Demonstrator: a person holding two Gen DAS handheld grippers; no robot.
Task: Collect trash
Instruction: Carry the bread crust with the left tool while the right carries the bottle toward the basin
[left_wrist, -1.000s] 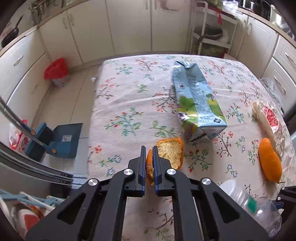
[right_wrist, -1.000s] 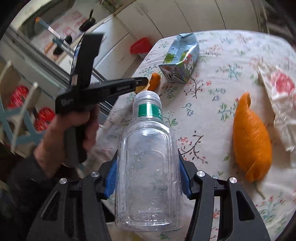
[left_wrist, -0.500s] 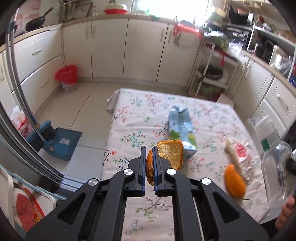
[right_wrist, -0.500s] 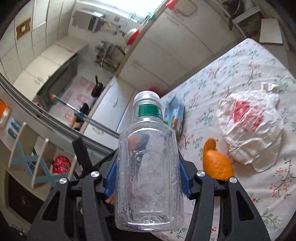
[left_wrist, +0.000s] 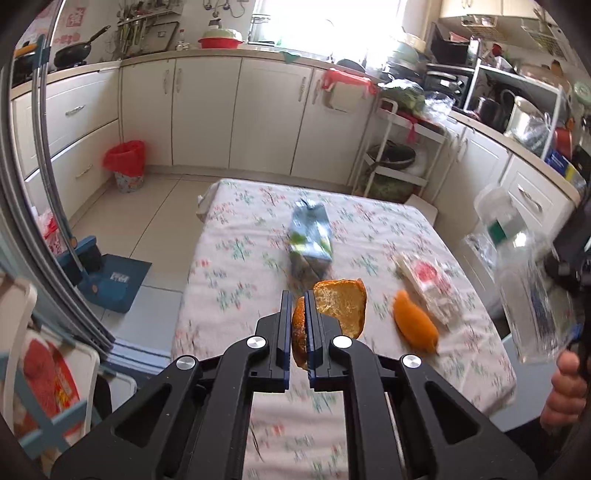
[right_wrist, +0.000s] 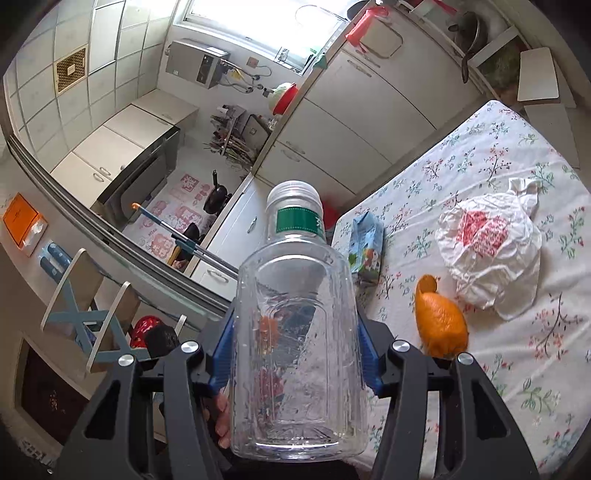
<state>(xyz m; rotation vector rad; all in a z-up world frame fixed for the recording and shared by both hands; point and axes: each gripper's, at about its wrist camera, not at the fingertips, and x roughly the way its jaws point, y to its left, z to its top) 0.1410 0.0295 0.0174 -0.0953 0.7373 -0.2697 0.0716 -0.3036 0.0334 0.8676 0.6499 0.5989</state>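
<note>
The left gripper (left_wrist: 298, 314) is held level, high above the near end of the table (left_wrist: 236, 280), its two black tongs pressed together on a curl of orange peel (left_wrist: 341, 306) that sticks up and to the right of the blue pads. The right gripper (right_wrist: 293, 354) is raised too and tilted toward the ceiling, its tongs clamped on the sides of a clear plastic bottle (right_wrist: 295, 354); in the left wrist view that bottle (left_wrist: 524, 280) shows at the far right edge with the person's fingers (left_wrist: 565, 387) below it.

The peel is orange outside and pale, pithy yellow inside. The bottle is see-through, with a green label band and a clear screw cap, and looks empty.

Lying on the flowered tablecloth are a blue and green drink carton (left_wrist: 309, 240) on its side, a second orange peel (left_wrist: 415, 326) and, just beside that, a crumpled white plastic bag (right_wrist: 491, 251) with red print. Beyond the table stand white kitchen cabinets (left_wrist: 207, 110), a red-lined bin (left_wrist: 127, 164) on the tiled floor, and a blue dustpan (left_wrist: 110, 280) at the left.
</note>
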